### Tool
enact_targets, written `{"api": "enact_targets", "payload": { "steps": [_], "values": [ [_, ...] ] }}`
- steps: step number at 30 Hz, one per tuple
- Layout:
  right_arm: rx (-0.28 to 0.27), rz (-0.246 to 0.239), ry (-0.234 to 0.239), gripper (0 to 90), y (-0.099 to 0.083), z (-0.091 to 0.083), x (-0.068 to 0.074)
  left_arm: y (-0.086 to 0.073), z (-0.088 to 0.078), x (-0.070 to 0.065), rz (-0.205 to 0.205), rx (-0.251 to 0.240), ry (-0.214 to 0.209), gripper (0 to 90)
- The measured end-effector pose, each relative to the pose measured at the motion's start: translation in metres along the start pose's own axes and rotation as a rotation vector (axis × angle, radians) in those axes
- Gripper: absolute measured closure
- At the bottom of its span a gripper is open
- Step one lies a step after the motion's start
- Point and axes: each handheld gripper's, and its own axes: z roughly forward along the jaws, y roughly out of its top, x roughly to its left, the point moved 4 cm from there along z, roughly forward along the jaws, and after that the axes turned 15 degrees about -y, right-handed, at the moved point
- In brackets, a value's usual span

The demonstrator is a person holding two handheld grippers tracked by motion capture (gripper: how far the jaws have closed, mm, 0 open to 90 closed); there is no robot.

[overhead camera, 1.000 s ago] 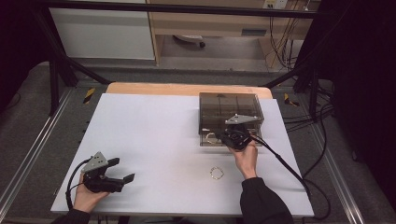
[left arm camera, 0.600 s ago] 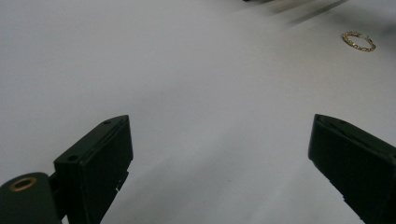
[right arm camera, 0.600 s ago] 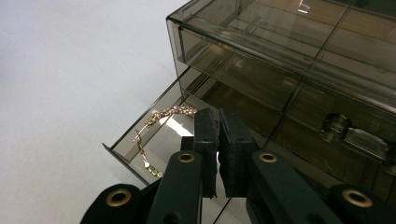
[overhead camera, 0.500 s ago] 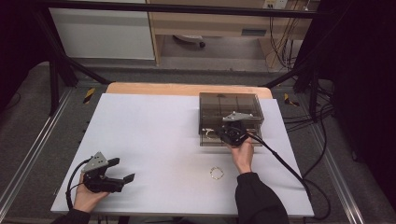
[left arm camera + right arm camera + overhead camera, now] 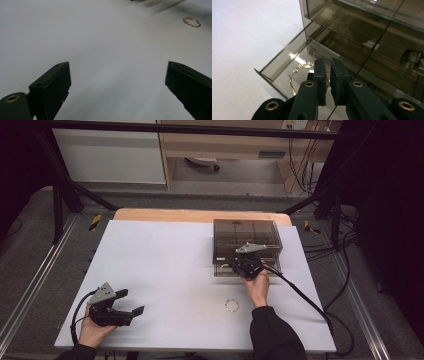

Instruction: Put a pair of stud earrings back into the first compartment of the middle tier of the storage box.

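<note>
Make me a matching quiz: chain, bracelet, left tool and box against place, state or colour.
Things:
1. chain
2. bracelet
3. left tool
4. box

Matches:
a. jaws wide open
b. in the open drawer
c. lying loose on the table
d. smoky, see-through

Pairs: 1-b, 2-c, 3-a, 4-d

You've got no readable text, labels, brand marks or nos. here: nothing legible on the smoky drawer box (image 5: 245,241) or the worktop (image 5: 165,270).
</note>
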Motion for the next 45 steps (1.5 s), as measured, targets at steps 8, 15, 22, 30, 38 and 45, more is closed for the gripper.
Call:
{"api": "enact_targets", "payload": {
  "steps": [8,15,22,30,38,45],
  "values": [
    [-0.062,0.019,0.035,53.5,0.005,-0.032,-0.004,0.000,0.000,0.000,0.001,0.001,0.000,6.4],
    [-0.065,0.029,0.063,35.6,-0.006,-0.057,-0.005,0.000,0.000,0.000,0.001,0.004,0.000,6.4],
    [-0.054,0.041,0.088,19.1,-0.025,-0.076,-0.005,0.000,0.000,0.000,-0.001,0.002,0.003,6.4],
    [-0.034,0.062,0.112,9.7,-0.042,-0.081,-0.003,0.000,0.001,0.001,-0.001,0.004,0.004,6.4],
    [0.007,0.060,0.131,3.5,-0.062,-0.075,0.003,0.000,0.002,0.000,-0.003,0.004,0.005,6.4],
    [0.045,0.054,0.139,3.1,-0.071,-0.069,0.006,0.001,0.001,0.000,0.000,0.004,0.006,6.4]
  ]
}}
